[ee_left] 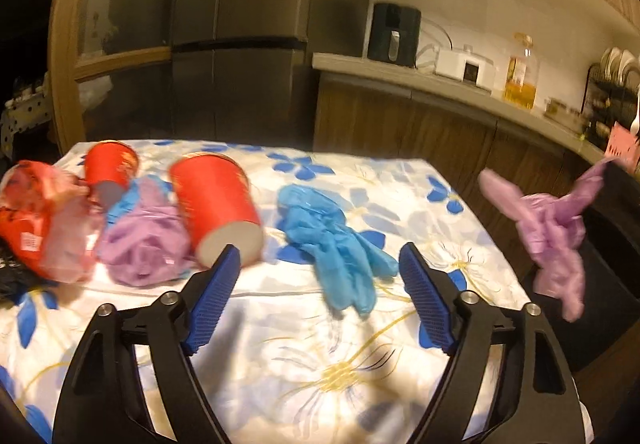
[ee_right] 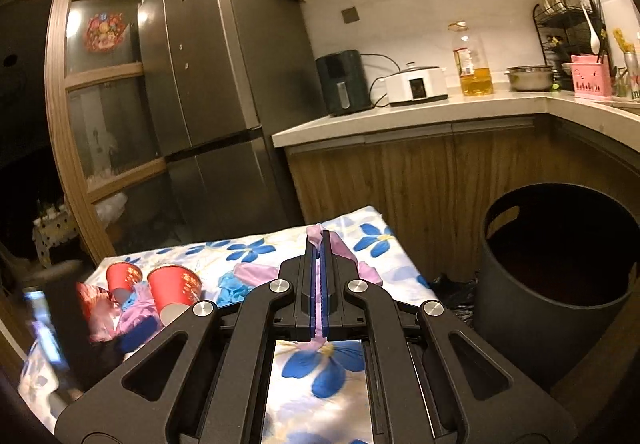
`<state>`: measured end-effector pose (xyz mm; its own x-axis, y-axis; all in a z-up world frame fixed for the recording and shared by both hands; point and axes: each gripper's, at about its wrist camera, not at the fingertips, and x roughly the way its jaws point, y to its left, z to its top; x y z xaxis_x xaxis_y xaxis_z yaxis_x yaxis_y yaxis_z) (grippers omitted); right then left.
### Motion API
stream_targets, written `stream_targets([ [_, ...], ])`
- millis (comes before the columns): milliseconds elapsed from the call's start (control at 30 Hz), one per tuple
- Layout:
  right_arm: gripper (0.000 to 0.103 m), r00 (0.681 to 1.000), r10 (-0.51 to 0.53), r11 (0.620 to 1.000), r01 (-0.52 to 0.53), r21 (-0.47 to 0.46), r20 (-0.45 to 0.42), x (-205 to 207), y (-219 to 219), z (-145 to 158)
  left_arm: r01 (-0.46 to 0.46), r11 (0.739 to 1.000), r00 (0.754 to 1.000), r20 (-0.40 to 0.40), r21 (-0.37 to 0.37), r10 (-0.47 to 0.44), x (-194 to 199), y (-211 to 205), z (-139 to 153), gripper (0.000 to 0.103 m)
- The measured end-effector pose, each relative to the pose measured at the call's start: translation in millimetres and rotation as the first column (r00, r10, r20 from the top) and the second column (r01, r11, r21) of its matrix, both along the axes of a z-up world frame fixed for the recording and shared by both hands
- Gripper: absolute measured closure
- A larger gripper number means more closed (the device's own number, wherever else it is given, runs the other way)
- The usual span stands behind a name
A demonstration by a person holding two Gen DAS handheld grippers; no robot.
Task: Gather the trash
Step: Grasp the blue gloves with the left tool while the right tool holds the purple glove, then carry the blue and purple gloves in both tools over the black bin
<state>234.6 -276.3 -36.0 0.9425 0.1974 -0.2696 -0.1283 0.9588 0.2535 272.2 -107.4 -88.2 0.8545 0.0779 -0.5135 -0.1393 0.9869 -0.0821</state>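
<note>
Nearest, the left gripper (ee_left: 319,264) hangs wide apart and empty over the blue glove (ee_left: 332,240), likely its next pickup, while the right gripper (ee_right: 319,244), clamped on a purple glove (ee_left: 552,232), lifts it toward the bin (ee_right: 560,276) beyond.

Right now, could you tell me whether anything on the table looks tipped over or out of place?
Yes: both red paper cups lie on their sides on the floral tablecloth, among crumpled gloves and wrappers. The blue glove lies loose between them and the edge.
</note>
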Motion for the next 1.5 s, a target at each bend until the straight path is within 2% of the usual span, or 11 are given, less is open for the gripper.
stream_targets([
  [167, 0.101, 1.000, -0.005, 1.000, 0.005, 0.003, 0.003, -6.2, -8.4, 0.0, -0.006, 1.000, 0.996, -0.090, -0.007, 0.006, 22.6, -7.1, -13.3, 0.043],
  [233, 0.102, 1.000, -0.005, 1.000, 0.005, 0.002, 0.006, -8.7, -10.2, 0.2, 0.003, 1.000, 0.992, -0.123, 0.004, -0.002, 28.7, -10.5, -19.2, 0.057],
  [267, 0.102, 1.000, -0.006, 1.000, 0.006, 0.001, 0.008, -10.2, -11.0, 0.3, 0.005, 1.000, 0.991, -0.132, 0.009, -0.004, 30.4, -11.9, -21.1, 0.061],
  [333, 0.102, 1.000, -0.008, 1.000, 0.008, 0.001, 0.009, -11.9, -12.6, 0.5, 0.010, 1.000, 0.989, -0.146, 0.010, -0.009, 32.7, -13.3, -24.8, 0.080],
  [400, 0.102, 1.000, -0.009, 1.000, 0.009, 0.002, 0.007, -13.1, -13.7, 0.8, 0.011, 1.000, 0.987, -0.160, -0.002, -0.011, 34.5, -11.0, -27.4, 0.093],
  [467, 0.102, 1.000, -0.010, 1.000, 0.010, 0.002, 0.007, -14.0, -14.2, 1.2, 0.012, 1.000, 0.986, -0.163, -0.011, -0.014, 34.4, -9.5, -28.4, 0.101],
  [900, 0.102, 0.999, -0.016, 1.000, 0.016, -0.004, 0.028, -32.5, -16.6, 10.8, 0.038, 0.999, 0.995, -0.094, -0.036, -0.042, -4.4, -3.0, -6.4, 0.103],
  [1200, 0.102, 0.999, -0.011, 1.000, 0.010, 0.009, 0.044, -49.3, -23.5, 21.3, 0.049, 0.998, 0.999, 0.016, -0.046, -0.048, -56.2, 12.9, 37.2, 0.103],
  [1500, 0.102, 0.998, -0.004, 1.000, 0.004, 0.014, 0.065, -70.3, -27.4, 33.2, 0.061, 0.995, 0.994, 0.094, -0.074, -0.054, -88.8, 21.3, 73.7, 0.103],
])
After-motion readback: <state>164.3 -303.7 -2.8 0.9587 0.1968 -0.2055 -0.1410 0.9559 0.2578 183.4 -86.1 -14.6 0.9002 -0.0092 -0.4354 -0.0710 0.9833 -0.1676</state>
